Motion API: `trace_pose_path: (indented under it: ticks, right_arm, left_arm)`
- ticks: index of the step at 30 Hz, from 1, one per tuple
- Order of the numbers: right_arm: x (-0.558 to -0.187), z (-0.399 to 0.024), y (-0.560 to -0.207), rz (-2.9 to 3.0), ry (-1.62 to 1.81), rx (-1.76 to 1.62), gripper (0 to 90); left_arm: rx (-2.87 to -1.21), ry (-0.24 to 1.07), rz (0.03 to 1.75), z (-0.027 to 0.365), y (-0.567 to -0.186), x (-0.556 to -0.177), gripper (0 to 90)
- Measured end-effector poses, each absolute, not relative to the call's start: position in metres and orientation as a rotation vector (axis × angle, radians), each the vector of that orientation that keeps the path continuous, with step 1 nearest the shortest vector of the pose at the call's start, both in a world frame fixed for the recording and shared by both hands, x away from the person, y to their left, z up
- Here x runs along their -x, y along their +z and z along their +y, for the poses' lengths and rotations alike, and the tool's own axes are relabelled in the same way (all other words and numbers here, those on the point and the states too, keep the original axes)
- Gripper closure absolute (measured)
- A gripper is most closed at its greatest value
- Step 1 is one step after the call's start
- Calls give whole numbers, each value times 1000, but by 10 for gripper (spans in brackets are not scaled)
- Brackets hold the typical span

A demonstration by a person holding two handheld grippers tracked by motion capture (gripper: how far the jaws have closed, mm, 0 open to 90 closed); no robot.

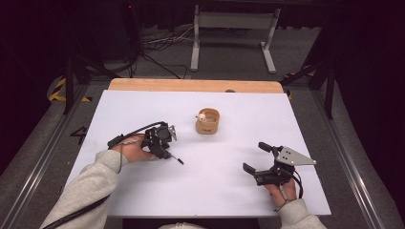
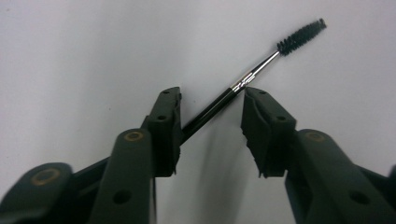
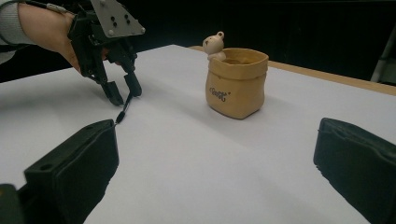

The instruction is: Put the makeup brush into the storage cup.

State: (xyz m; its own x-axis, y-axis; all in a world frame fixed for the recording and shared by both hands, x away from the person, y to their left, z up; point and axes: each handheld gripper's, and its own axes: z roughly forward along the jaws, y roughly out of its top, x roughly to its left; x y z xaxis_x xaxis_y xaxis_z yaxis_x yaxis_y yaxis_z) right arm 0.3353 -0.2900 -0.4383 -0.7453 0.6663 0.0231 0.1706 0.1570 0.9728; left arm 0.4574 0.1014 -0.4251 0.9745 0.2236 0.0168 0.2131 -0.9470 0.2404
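From above we barely make out the brush [image 1: 175, 158] under the left gripper [image 1: 165, 143], in its own view the handle end hides behind one jaw, jaws part-open astride it, grip unclear, right gripper [image 3: 215, 168] wide open, empty.

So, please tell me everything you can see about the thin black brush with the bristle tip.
The thin black brush with a silver metal collar looks like a mascara-style wand: a glossy black handle, a silver neck and a dark spiral bristle head. It lies flat on the white table, pointing diagonally. Its handle runs between the jaws of the left hand-held gripper, close against one jaw; a firm clamp is not evident.
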Motion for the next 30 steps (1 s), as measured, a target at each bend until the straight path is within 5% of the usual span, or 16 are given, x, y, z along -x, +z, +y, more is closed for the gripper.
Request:
trace_pose_path:
  ticks: [9, 30]
  right_arm:
    - [-335, -290, -438, 2025, 1625, -798, 5]
    - [-335, -289, -438, 2025, 1623, -805, 6]
  left_arm:
    - [-2926, 59, 302, 101, -423, -457, 841]
    - [-2714, 82, 355, 114, -401, -450, 848]
